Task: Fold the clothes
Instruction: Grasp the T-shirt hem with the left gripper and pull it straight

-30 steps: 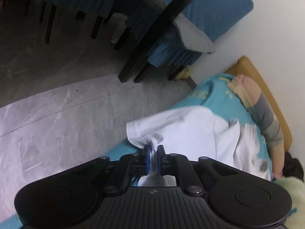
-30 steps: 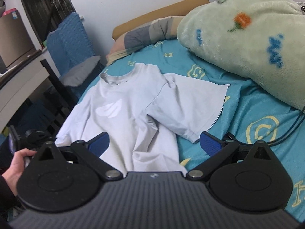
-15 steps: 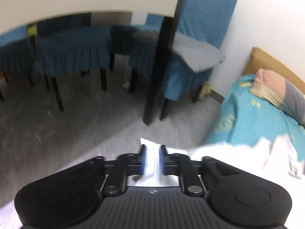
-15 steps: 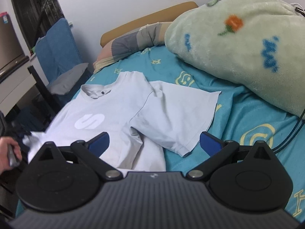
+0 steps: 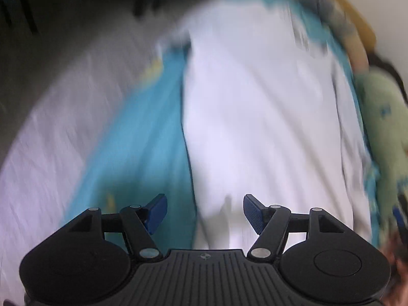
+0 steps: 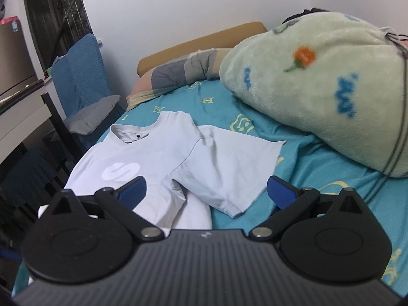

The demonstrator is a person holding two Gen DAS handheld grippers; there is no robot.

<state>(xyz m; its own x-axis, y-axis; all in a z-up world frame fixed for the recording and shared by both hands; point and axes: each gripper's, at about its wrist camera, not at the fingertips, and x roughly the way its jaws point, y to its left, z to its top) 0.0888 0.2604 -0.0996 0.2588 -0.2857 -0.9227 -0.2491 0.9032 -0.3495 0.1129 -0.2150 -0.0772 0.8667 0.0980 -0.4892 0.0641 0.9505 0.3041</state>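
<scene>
Left tool (image 5: 205,213) is opening above the white T-shirt (image 6: 163,158), nothing pinched between its blue pads; right tool (image 6: 206,191) is hovering spread wide and empty near the hem. With the shirt lying face up on the teal bed sheet (image 6: 293,158), the step in hand is probably smoothing before the first fold: both tools should be taking matching edge points. Its long axis is running from the near hem away to the collar (image 6: 132,131), which is pointing toward the pillow (image 6: 178,76).
</scene>
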